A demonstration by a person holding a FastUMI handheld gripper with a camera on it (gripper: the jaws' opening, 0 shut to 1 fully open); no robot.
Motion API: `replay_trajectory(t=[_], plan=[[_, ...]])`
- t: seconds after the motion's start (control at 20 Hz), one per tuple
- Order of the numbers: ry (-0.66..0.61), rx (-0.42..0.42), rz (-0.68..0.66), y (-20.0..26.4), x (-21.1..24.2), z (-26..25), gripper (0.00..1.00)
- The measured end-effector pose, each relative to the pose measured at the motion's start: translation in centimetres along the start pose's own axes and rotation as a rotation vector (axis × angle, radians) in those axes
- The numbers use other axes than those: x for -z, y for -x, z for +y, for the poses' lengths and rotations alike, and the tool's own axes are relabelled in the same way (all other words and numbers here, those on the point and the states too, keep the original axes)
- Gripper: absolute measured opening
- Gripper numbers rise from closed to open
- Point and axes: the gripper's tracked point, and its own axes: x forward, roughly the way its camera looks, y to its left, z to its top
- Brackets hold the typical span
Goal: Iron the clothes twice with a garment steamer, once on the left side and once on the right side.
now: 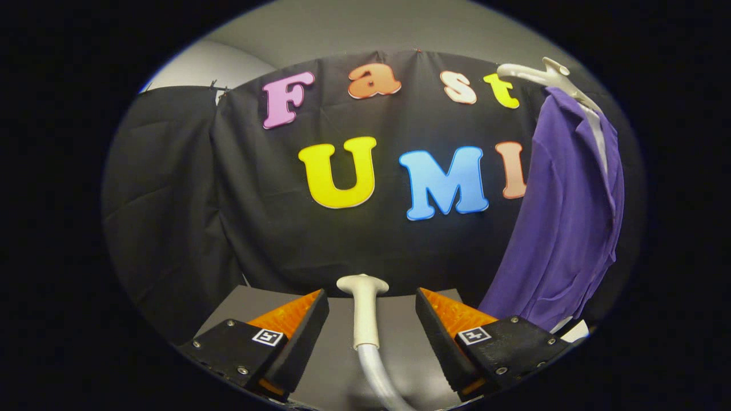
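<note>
Gripper view: my gripper (372, 311) released, fingers flanking the steamer (364, 311) untouched; shirt (565, 228) hanging beyond steamer, right side.

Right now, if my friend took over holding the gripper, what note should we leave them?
Gripper: fingers open, nothing held. The garment steamer's handle stands upright between them, touching neither finger, with its hose running down toward the camera.
Things: the steamer sits on a grey table. The purple shirt hangs on a pale hanger beyond the fingers, off to the right, in front of the black cloth wall.
Done: the fingers are lined up on either side of the handle.
Left: probably close on the handle, lift the steamer, and run it down the shirt's left side once and its right side once.
</note>
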Motion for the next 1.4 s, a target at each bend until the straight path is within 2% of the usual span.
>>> replay_trajectory(t=[0.4, 0.7, 0.85, 0.9, 1.0, 1.05, 1.3, 1.4], plan=[[-0.137, 0.016, 0.248, -8.6, 4.1, 0.0, 0.95], [-0.238, -0.032, 0.412, -10.7, 8.6, 1.9, 0.92], [-0.322, -0.037, 0.371, -11.1, 7.8, 2.0, 0.86], [-0.349, -0.016, 0.365, -11.3, 8.0, 1.5, 0.86], [-0.409, -0.008, 0.37, -11.6, 8.2, 1.5, 0.71], [-0.421, -0.019, 0.369, -11.5, 8.2, 1.8, 0.58], [-0.366, -0.016, 0.385, -11.6, 8.8, 2.7, 0.48], [-0.349, -0.011, 0.376, -11.5, 8.9, 2.9, 0.4]])
